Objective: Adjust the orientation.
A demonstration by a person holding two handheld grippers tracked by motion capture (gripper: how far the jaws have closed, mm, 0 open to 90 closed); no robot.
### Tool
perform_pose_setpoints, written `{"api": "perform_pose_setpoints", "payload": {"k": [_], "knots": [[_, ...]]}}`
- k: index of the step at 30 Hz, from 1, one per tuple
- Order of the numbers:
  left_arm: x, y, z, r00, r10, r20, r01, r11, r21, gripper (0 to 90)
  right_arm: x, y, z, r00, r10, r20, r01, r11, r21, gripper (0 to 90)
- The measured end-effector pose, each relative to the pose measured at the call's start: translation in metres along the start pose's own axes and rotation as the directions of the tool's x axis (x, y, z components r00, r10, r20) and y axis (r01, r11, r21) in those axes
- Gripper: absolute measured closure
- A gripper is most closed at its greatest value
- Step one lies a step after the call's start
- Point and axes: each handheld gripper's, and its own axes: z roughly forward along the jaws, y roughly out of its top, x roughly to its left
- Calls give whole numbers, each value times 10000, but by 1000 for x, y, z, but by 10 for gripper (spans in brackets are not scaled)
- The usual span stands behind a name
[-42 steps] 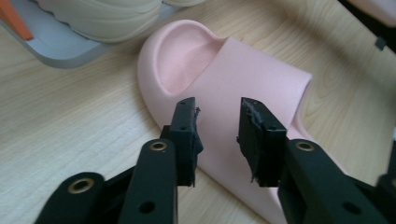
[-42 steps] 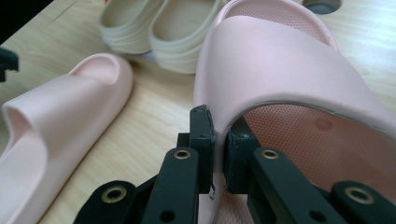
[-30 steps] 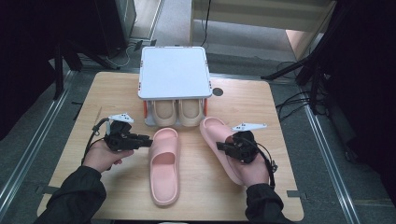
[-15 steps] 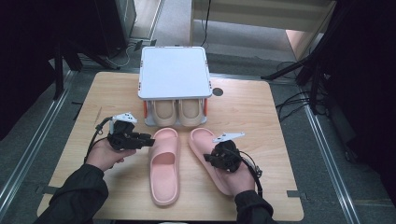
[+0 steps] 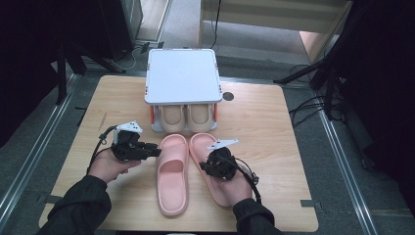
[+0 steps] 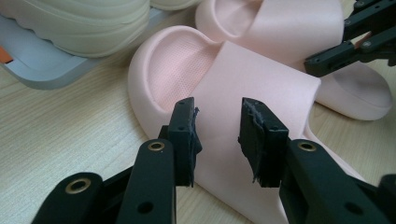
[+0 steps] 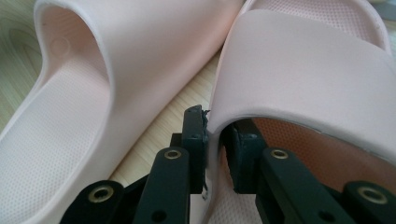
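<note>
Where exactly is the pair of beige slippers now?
In the high view, the beige slippers sit at the table's far middle, under the white rack, just beyond the two pink slippers.

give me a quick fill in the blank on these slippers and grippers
1. The right gripper has its jaws around the strap edge of a ____ slipper.
2. The left gripper holds ____.
3. The beige slippers sit under a white ____.
4. The table is made of ____.

Missing words: pink; nothing; shelf; wood
</note>
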Motion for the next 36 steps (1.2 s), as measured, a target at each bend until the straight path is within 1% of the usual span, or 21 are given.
{"api": "perform_pose_setpoints", "payload": {"k": [3,5,7,8,10,12,13,14,16,17,18,20,21,22,26,27,29,31,32,33,36], "knots": [[-2,-2,0,10000,-33,14,33,10000,-56,656,-1,3,2,9999,-74,-73,74,10000,-41,786],[-3,-4,-1,10000,13,-66,-13,10000,-16,652,-1,4,3,9997,-31,-225,29,10000,-89,763],[-3,-6,-3,10000,-21,-92,20,10000,-14,650,-3,5,0,9986,67,-519,-77,9998,-188,726],[-2,-7,-4,9999,-68,-105,67,10000,-6,649,-3,5,-2,9976,122,-674,-138,9996,-236,702],[-1,-9,-6,9998,-157,-147,156,9999,-52,650,-3,4,-10,9971,50,-758,-72,9995,-298,677],[1,-10,-8,9995,-263,-178,262,9996,-71,654,-3,1,-20,9969,6,-792,-42,9989,-456,667],[1,-10,-8,9994,-304,-176,302,9995,-69,660,-4,-1,-28,9958,57,-917,-107,9984,-546,665],[2,-10,-8,9993,-326,-184,325,9995,-47,663,-5,-3,-32,9958,41,-915,-95,9982,-585,669],[3,-10,-7,9990,-389,-227,390,9992,64,677,-8,-7,-43,9938,92,-1105,-167,9976,-673,715],[4,-11,-7,9990,-385,-222,388,9992,134,683,-10,-8,-49,9932,156,-1158,-236,9974,-683,765],[4,-11,-6,9990,-358,-257,364,9991,227,686,-13,-9,-53,9922,160,-1235,-247,9973,-688,793],[6,-11,-5,9989,-397,-264,403,9990,192,693,-19,-11,-60,9938,162,-1101,-248,9968,-764,846],[7,-11,-4,9988,-422,-253,428,9988,237,698,-23,-12,-62,9949,133,-1001,-213,9967,-785,856],[9,-10,-3,9986,-463,-259,470,9986,251,700,-29,-13,-63,9965,161,-822,-226,9967,-785,871],[15,-10,2,9976,-585,-380,600,9974,396,704,-46,-15,-62,9973,522,-518,-554,9964,-634,881],[16,-10,3,9974,-600,-391,617,9972,415,704,-51,-16,-60,9968,617,-517,-645,9964,-541,874],[19,-11,5,9972,-606,-442,630,9964,562,703,-55,-17,-55,9962,719,-492,-734,9969,-290,867],[20,-11,6,9969,-610,-504,641,9959,632,703,-58,-18,-47,9966,665,-493,-664,9978,51,862],[20,-11,7,9967,-591,-560,628,9959,654,703,-58,-18,-46,9964,651,-538,-649,9979,57,862],[20,-10,9,9967,-637,-493,669,9956,656,702,-58,-17,-45,9959,698,-570,-694,9976,78,862],[17,-9,15,9975,-518,-481,558,9947,868,702,-57,-17,-43,9961,622,-619,-616,9980,112,858]]}}
